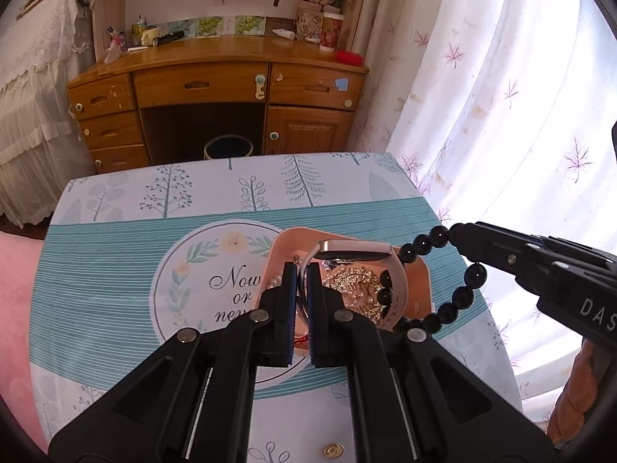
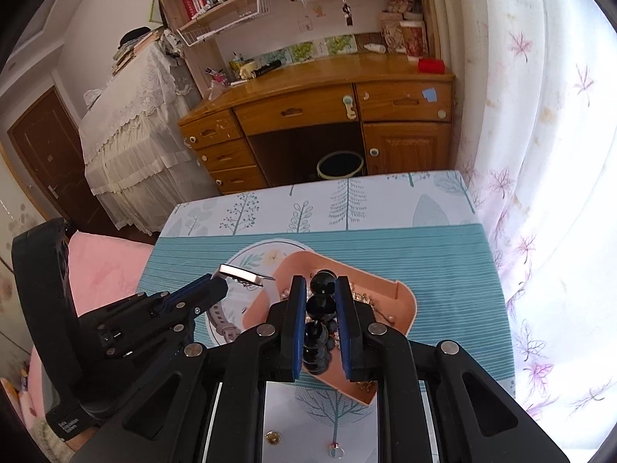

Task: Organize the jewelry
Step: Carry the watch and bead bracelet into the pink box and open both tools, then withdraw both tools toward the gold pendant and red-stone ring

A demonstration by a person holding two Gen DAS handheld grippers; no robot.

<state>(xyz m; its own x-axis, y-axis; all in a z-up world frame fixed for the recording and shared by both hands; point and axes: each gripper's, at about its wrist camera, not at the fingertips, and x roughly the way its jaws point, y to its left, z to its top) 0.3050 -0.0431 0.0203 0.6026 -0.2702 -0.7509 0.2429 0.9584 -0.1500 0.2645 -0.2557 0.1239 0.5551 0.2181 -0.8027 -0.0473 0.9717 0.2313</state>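
Left wrist view: looking down past the left gripper (image 1: pixel 302 270), fingers clenched on the pale pink strap of a smartwatch (image 1: pixel 356 250), holding it above a peach tray (image 1: pixel 418 274) sitting on a table under a teal tree-print tablecloth (image 1: pixel 115 262). Watch body lying level over the tray's far part, strap curving down along the right side of the gripper. Showing, inside the tray, a heap of gold and pearl jewelry (image 1: pixel 358 289). Entering from the right, the right gripper (image 1: pixel 455 231) pinching a black bead bracelet (image 1: pixel 459 297) by one bead, the loop hanging down across the tray's right rim. Resting near the bottom edge on the cloth, a small gold charm (image 1: pixel 332 450).

Right wrist view: facing the same tray (image 2: pixel 405 293) between the fingers of the right gripper (image 2: pixel 322 281), grasping the black beads (image 2: pixel 320 305), the string running down between the blue pads. Reaching in from the left, the left gripper (image 2: pixel 216 281) gripping the watch (image 2: pixel 243 274), its strap (image 2: pixel 223 320) dangling over the cloth (image 2: pixel 443 254) just left of the tray. Lying on the cloth near the bottom edge, the gold charm (image 2: pixel 273 436) and a small silver ring (image 2: pixel 336 451). Standing beyond the table, a wooden desk (image 2: pixel 327 92) and a flowered curtain (image 2: pixel 540 154).
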